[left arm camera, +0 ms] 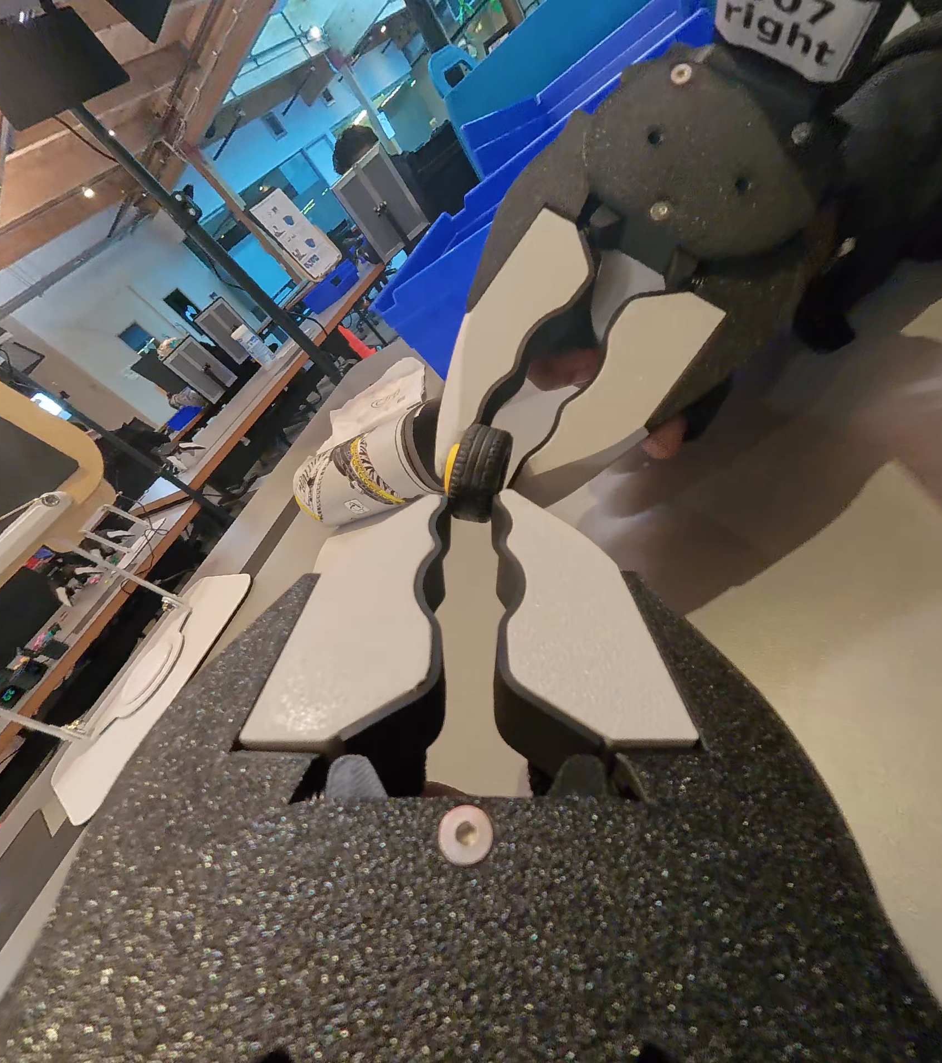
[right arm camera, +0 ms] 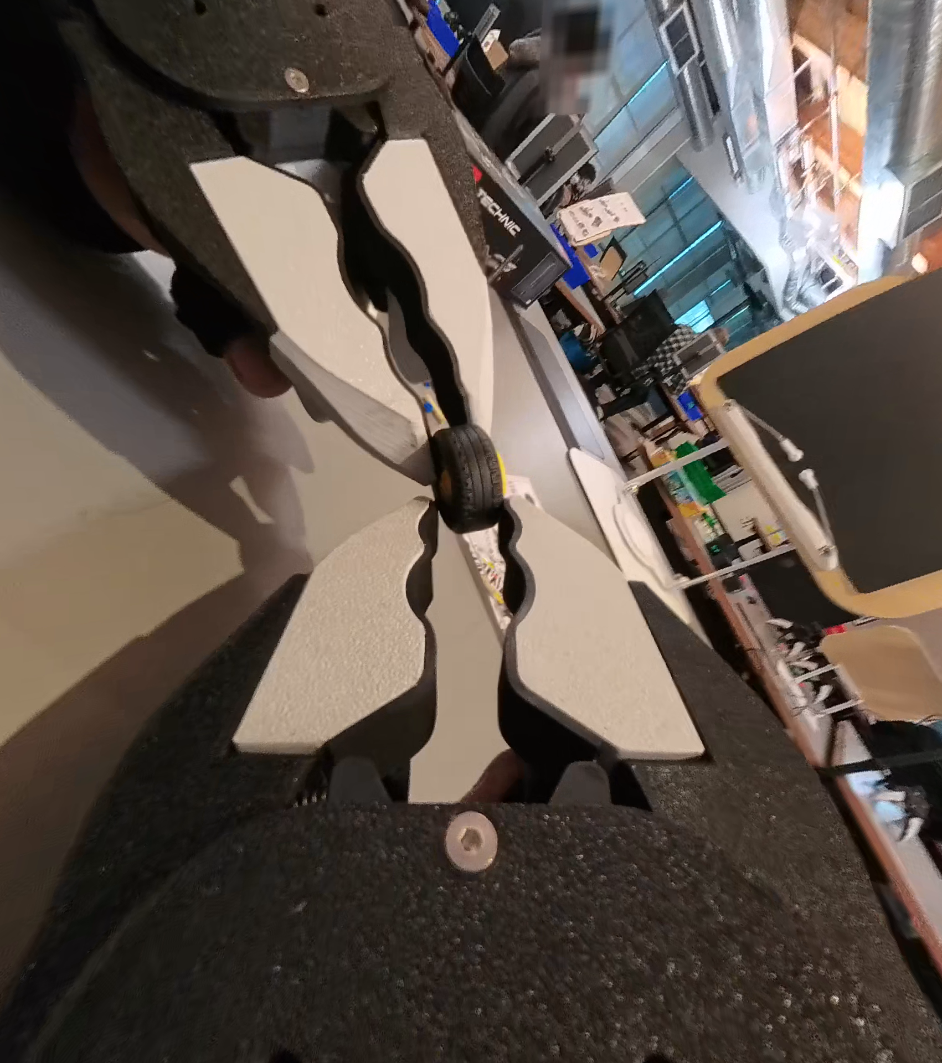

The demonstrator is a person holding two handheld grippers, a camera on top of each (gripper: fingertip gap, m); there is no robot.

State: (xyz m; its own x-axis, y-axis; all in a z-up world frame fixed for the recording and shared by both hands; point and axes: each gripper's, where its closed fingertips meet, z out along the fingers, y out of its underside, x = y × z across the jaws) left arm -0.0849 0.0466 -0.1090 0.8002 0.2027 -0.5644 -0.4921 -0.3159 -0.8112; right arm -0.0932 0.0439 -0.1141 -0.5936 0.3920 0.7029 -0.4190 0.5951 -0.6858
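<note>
Left gripper (left arm camera: 471,506) and right gripper (right arm camera: 465,512) meet tip to tip above the pale table (left arm camera: 802,661), both narrowly open and clamped on one small black tyre with yellow hub (left arm camera: 480,466). A printed cylindrical canister (left arm camera: 359,477) lies just beyond, blue bins (left arm camera: 445,287) farther off.

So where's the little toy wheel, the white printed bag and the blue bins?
toy wheel (left arm camera: 480,469), left wrist view, on its black tread.
white printed bag (left arm camera: 353,477), left wrist view, mid-side.
blue bins (left arm camera: 439,287), left wrist view, front wall.
</note>
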